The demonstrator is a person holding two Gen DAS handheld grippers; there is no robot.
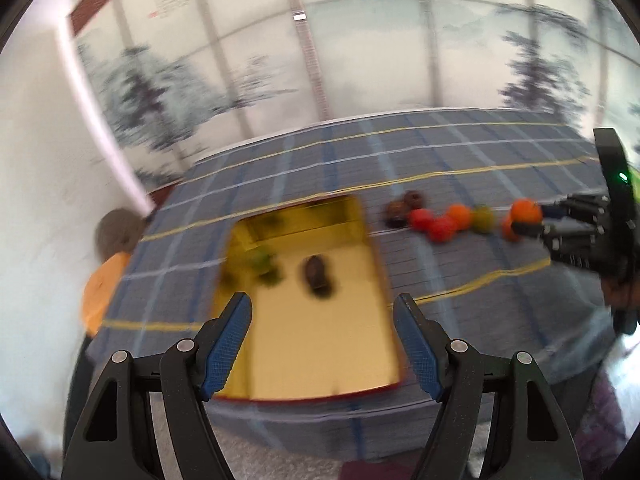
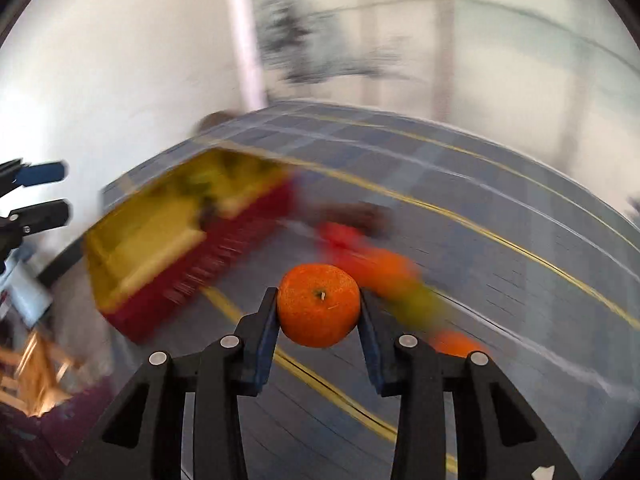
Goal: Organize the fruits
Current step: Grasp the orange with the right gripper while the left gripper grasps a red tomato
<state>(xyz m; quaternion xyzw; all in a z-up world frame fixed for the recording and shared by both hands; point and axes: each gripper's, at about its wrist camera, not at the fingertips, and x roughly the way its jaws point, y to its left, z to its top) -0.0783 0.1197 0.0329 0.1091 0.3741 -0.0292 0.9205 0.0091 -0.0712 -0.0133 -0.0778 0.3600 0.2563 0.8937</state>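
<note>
My right gripper (image 2: 319, 306) is shut on an orange mandarin (image 2: 319, 305) and holds it above the checked cloth; it also shows in the left wrist view (image 1: 532, 216) at the far right. My left gripper (image 1: 322, 340) is open and empty above the near end of a gold-lined red box (image 1: 316, 340). The box holds a dark fruit (image 1: 317, 274) and green fruit (image 1: 264, 264). A row of loose fruit (image 1: 440, 220) in red, orange, green and dark brown lies on the cloth right of the box. Both views are blurred.
The table wears a blue-grey checked cloth (image 1: 460, 152) with yellow lines. A painted screen wall (image 1: 360, 60) stands behind it. An orange-backed chair (image 1: 104, 280) stands at the table's left side. The red box (image 2: 168, 248) sits left of the held mandarin in the right wrist view.
</note>
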